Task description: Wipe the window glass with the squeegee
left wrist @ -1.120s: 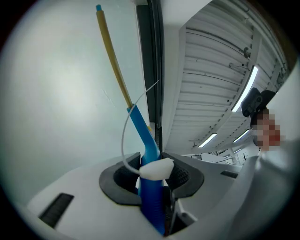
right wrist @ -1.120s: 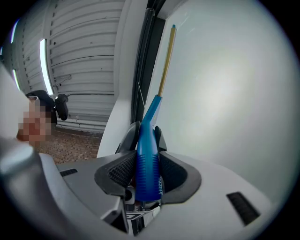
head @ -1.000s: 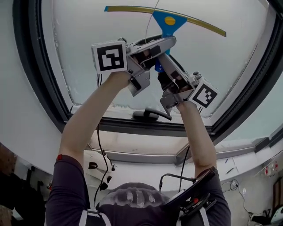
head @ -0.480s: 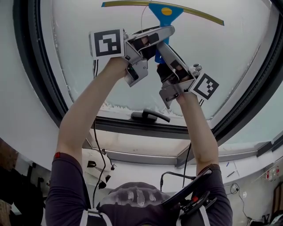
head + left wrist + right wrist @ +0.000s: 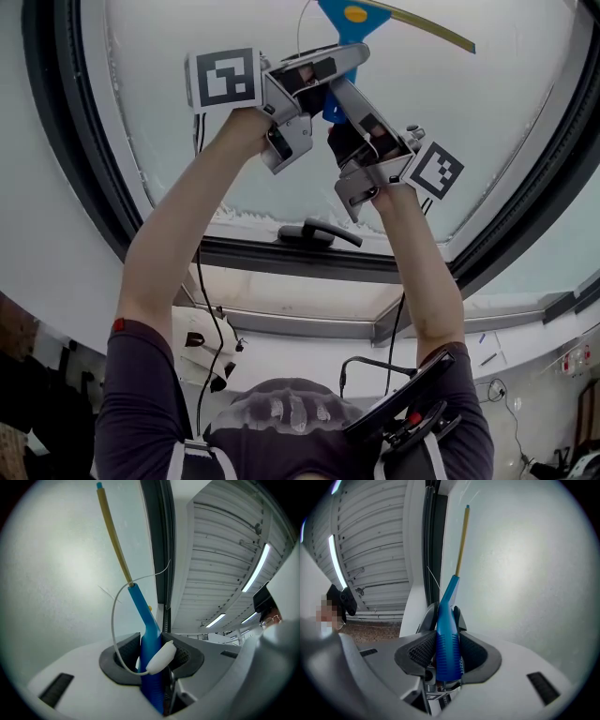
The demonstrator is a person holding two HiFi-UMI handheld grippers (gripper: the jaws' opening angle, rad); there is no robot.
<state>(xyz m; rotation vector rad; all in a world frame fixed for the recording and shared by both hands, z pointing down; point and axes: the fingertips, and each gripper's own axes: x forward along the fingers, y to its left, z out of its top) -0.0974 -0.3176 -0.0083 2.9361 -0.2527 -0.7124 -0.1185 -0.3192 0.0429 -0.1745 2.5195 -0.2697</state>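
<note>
Jaws of the left hand-held gripper (image 5: 323,67) and of the right hand-held gripper (image 5: 339,105) are each pinching the blue handle of the squeegee (image 5: 349,19), which is held high up against the window glass (image 5: 469,122).

In the head view the two grippers overlap and cover most of that handle. The top edge of the picture cuts off part of the squeegee's head and the left stretch of its yellow blade (image 5: 427,28).

The left gripper view shows one half of the blade edge-on along the glass, out to its blue end cap. It also shows a thin white cord (image 5: 114,620) looping down to a white toggle (image 5: 161,657) that lies across the handle at the pads. The right gripper view shows the ribbed end of the handle squeezed between dark textured pads.

Only the head view shows the dark window handle (image 5: 314,232), the lower window frame (image 5: 281,258) and the person's raised forearms. Whether the blade truly touches the glass cannot be told.
</note>
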